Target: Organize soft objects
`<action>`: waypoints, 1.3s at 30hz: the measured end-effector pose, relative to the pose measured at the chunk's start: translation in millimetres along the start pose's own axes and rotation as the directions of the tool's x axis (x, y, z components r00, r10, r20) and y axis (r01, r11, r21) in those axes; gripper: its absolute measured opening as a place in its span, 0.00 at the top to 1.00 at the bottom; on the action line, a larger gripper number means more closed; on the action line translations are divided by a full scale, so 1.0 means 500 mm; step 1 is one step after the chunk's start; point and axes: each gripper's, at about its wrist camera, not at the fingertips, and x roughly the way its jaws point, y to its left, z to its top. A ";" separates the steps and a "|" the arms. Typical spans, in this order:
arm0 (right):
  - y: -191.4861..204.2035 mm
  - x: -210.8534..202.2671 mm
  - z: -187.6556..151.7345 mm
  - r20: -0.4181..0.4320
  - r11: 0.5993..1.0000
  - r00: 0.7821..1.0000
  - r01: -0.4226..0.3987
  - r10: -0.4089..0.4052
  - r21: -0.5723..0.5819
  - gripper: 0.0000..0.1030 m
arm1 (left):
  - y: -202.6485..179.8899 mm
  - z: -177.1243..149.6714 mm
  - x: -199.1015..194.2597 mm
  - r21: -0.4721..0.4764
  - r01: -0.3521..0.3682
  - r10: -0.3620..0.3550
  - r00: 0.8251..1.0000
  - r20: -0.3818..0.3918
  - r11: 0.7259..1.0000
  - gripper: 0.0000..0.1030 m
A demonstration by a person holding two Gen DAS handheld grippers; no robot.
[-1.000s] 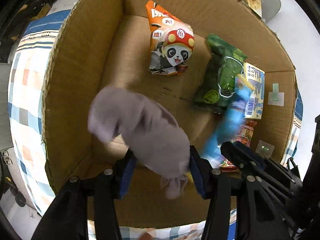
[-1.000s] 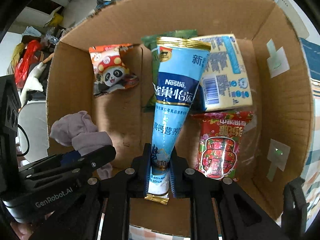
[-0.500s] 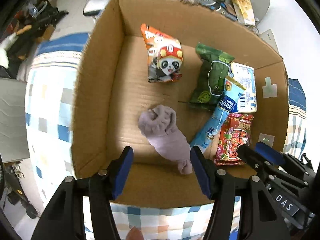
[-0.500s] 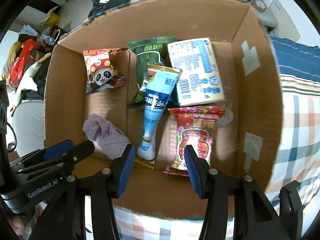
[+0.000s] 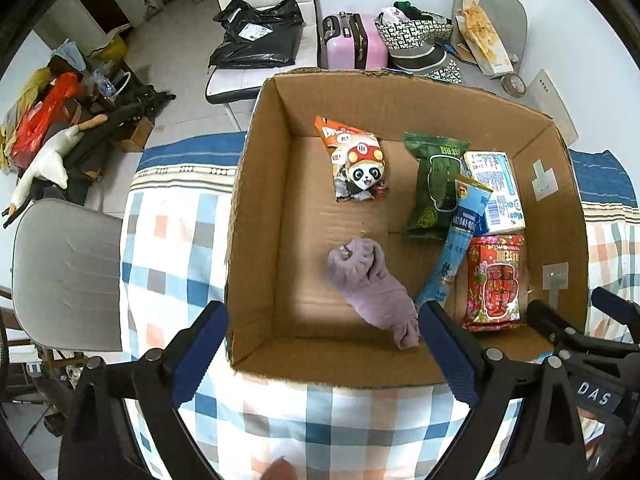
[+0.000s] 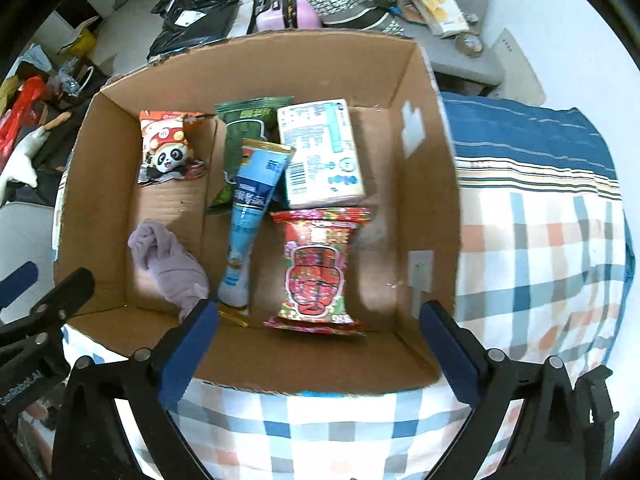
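A cardboard box (image 5: 256, 208) (image 6: 432, 184) stands on a checked cloth. Inside lie a purple sock (image 5: 372, 288) (image 6: 170, 260), a blue Nestle pouch (image 5: 460, 240) (image 6: 250, 216), a red snack bag (image 5: 494, 280) (image 6: 316, 268), a panda snack bag (image 5: 358, 166) (image 6: 166, 146), a green packet (image 5: 434, 188) (image 6: 244, 124) and a pale box pack (image 5: 500, 192) (image 6: 320, 152). My left gripper (image 5: 320, 332) is open and empty above the box's near edge. My right gripper (image 6: 318, 320) is open and empty above the near edge too.
The checked cloth (image 5: 172, 248) (image 6: 540, 240) covers the surface around the box. A grey chair (image 5: 64, 272) stands left. Behind are a pink suitcase (image 5: 352, 42), a black bag (image 5: 256, 32) and clutter (image 5: 52, 100) on the floor.
Both grippers opened, letting go of the sock and the blue pouch, which now lie in the box. Both grippers have pulled back and up from the box.
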 end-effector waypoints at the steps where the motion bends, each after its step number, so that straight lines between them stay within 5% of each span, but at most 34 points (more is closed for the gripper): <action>1: -0.004 -0.007 -0.004 0.011 1.000 1.000 0.008 -0.008 0.004 0.01 | 0.001 -0.003 -0.005 -0.006 0.005 -0.005 1.000 0.002 1.000 0.05; 18: -0.012 -0.182 -0.083 0.157 1.000 0.988 -0.003 0.003 -0.001 0.01 | -0.003 -0.081 -0.211 -0.035 0.022 -0.014 0.978 0.207 0.999 0.05; 27: -0.041 -0.368 -0.209 0.291 1.000 0.956 -0.022 0.022 -0.004 0.01 | 0.001 -0.178 -0.400 -0.029 0.020 -0.009 0.938 0.346 0.999 0.05; 39: -0.041 -0.558 -0.337 0.405 0.999 0.913 -0.026 0.042 -0.044 0.01 | 0.010 -0.267 -0.517 -0.023 0.052 -0.039 0.917 0.398 0.998 0.05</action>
